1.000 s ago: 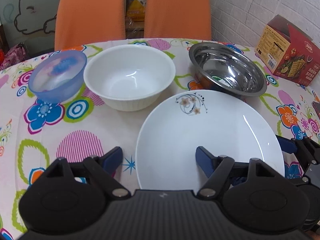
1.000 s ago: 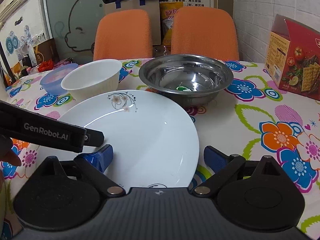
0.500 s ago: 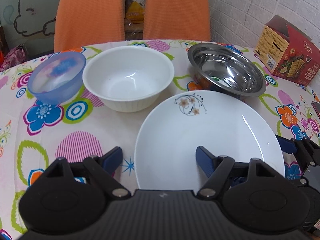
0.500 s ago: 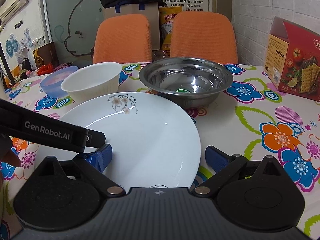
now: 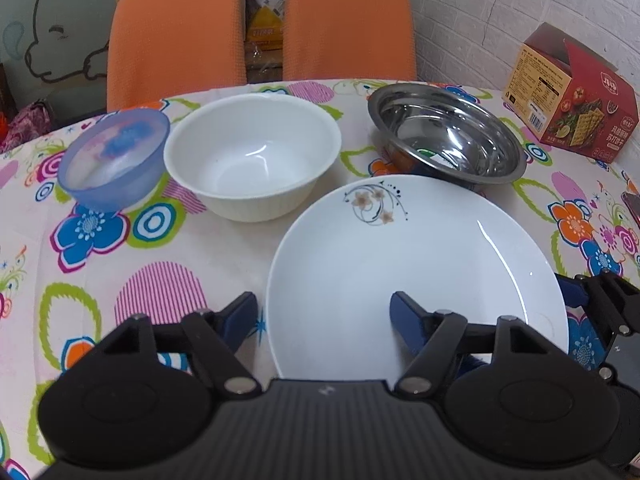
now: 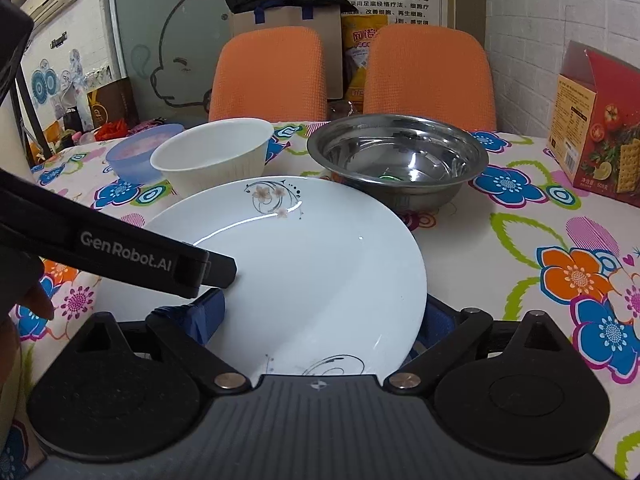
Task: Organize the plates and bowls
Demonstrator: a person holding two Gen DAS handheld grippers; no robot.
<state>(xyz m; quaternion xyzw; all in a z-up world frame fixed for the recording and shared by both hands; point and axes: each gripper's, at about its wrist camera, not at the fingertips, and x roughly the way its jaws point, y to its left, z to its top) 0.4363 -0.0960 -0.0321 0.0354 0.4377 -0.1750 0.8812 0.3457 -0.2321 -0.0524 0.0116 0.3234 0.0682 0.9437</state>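
- Right gripper (image 6: 320, 316): advanced; the plate's (image 6: 312, 264) right edge now covers its right fingertip.
- Plate: lies deeper between the jaws.
- Left gripper (image 5: 324, 312): shifted slightly toward the plate.

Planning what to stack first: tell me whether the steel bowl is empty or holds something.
Empty. The steel bowl sits upright, and both views show only bare shiny metal with reflections inside, including a greenish glint near the bottom.

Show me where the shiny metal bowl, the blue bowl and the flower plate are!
metal bowl (image 5: 444, 140), left wrist view, inside bottom.
blue bowl (image 5: 114, 156), left wrist view, inside.
flower plate (image 6: 312, 264), right wrist view, bare white middle.
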